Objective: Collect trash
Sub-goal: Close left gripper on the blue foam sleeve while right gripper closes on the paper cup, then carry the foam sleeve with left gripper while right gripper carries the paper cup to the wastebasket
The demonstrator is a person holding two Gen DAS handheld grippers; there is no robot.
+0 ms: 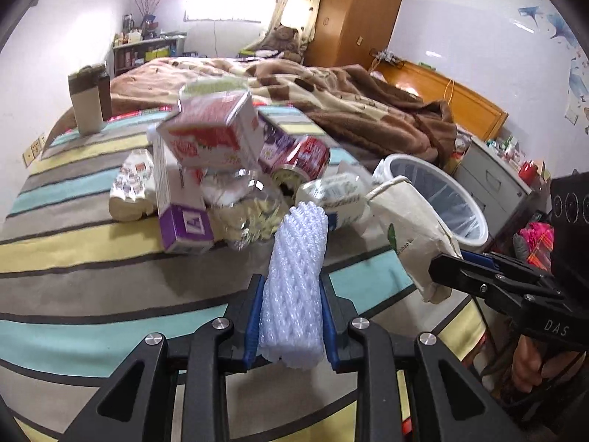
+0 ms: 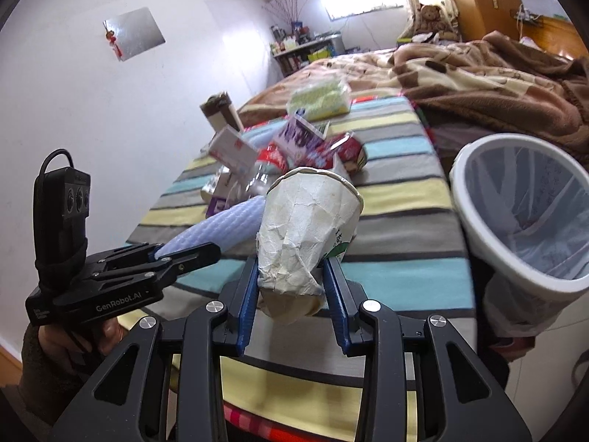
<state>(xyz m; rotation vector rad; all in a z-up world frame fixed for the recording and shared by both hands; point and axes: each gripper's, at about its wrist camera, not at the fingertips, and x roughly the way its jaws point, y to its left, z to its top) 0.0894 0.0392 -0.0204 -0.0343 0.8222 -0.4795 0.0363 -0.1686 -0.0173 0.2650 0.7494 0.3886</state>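
Up close in the left wrist view, left gripper [image 1: 292, 316] clamped on a white foam mesh sleeve [image 1: 296, 283] above the striped bedspread [image 1: 92, 243], then the right wrist view, right gripper [image 2: 291, 294] squeezing a crumpled paper cup [image 2: 305, 228], white lined waste bin [image 2: 522, 217] just beside.

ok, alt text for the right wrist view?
The right gripper clamps a crumpled paper cup above a striped bedcover, beside a white lined bin. The left gripper holds a white foam net sleeve; a trash pile lies beyond.
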